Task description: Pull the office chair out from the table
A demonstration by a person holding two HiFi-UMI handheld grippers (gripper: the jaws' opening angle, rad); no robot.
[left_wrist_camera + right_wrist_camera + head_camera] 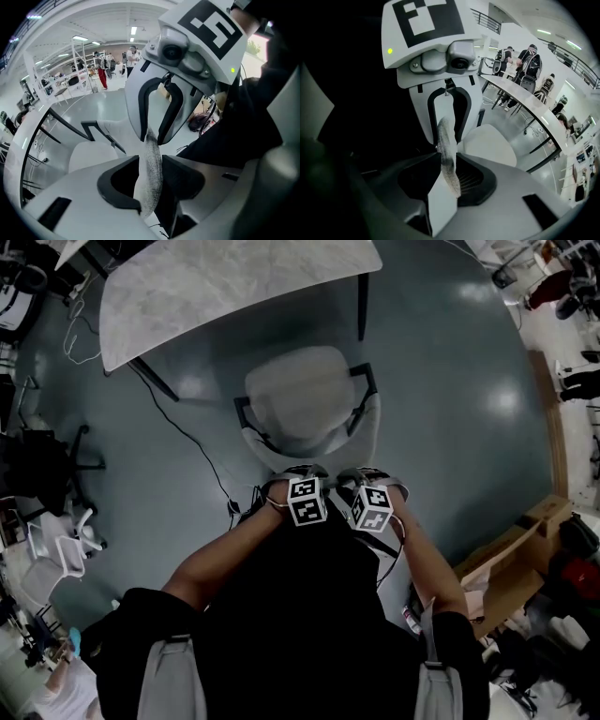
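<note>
The office chair (309, 395) has a light grey seat and black armrests. It stands just clear of the marble-topped table (216, 287). Both grippers sit side by side on the top rim of its backrest (272, 448), nearest me. In the left gripper view that grey fabric rim (151, 180) runs between the jaws of the left gripper (151, 159), which stand a little wider than it, open. In the right gripper view the rim (449, 171) lies between the jaws of the right gripper (446, 152), and both jaws close against the fabric.
A black cable (192, 442) trails over the grey floor left of the chair. A white chair (66, 549) stands at far left. Cardboard boxes (511, 563) lie at right. A table leg (363, 306) stands by the chair's right armrest. People stand far off in the hall.
</note>
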